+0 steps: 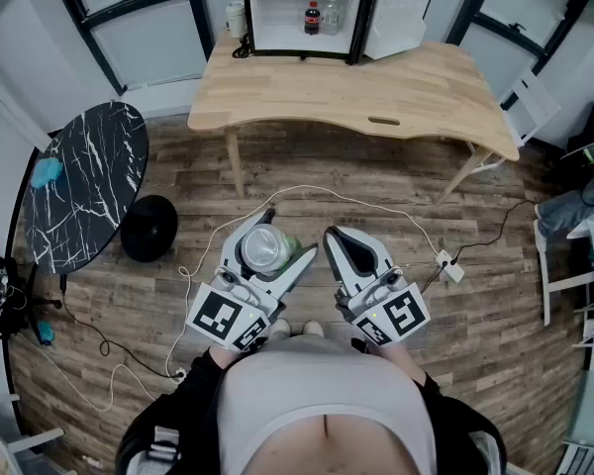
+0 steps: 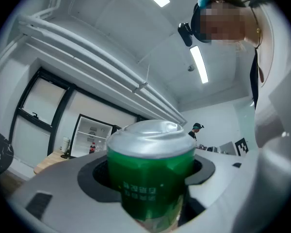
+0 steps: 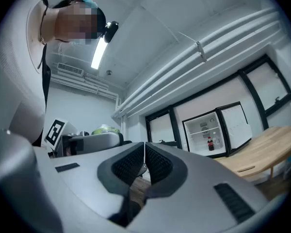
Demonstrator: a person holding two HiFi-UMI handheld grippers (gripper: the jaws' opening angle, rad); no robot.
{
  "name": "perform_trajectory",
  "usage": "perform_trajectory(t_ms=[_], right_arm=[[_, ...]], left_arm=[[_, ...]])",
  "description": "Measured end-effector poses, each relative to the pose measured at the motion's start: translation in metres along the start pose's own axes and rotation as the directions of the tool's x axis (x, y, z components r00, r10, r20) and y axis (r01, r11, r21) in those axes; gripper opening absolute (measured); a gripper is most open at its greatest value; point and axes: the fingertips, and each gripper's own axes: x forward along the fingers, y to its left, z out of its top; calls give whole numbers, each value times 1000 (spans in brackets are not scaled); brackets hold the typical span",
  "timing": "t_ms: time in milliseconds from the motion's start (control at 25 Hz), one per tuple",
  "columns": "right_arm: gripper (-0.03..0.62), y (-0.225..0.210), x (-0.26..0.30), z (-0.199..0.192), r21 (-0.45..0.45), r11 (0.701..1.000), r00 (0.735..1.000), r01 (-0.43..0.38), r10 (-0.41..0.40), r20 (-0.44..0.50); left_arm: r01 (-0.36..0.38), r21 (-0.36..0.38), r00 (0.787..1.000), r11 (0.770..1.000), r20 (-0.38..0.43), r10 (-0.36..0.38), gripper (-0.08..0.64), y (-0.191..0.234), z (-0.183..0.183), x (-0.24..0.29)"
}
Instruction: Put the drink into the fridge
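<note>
Clearly one green can (image 2: 150, 178), silver top, clamped between the pads of the left gripper (image 1: 289, 234), whose jaws are spread wide around it. Pale print on the can's label (possibly Korean script) is too blurred to read. Right gripper (image 3: 144, 152): jaws together, nothing between them. Fridge (image 1: 277, 23): one, door open, on the far edge of the wooden table (image 1: 406, 92), well apart from the can. Inside are two bottles: one dark cola bottle (image 1: 313, 18) with a red label, one clear bottle (image 1: 333, 15).

Wooden table (image 1: 416, 92), round marble table (image 1: 89, 191), black stool (image 1: 148, 228)
</note>
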Motion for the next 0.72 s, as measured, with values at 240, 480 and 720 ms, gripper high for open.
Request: perform_trajectory(t_ms=[240,480,720], right_arm=[[31,4,1,2,-2,1000,1000,-7,7,-1],[31,10,1,-1,6,1000,1000,-14,14,-2],[31,15,-1,-1,-8,1000,1000,-11,11,-1]], left_arm=[[0,2,1000,1000,8,0,348,-2,3,-2],[-6,-2,1000,1000,14,6,348,-1,4,-9],[-4,0,1000,1000,17,4,348,-4,6,-13]])
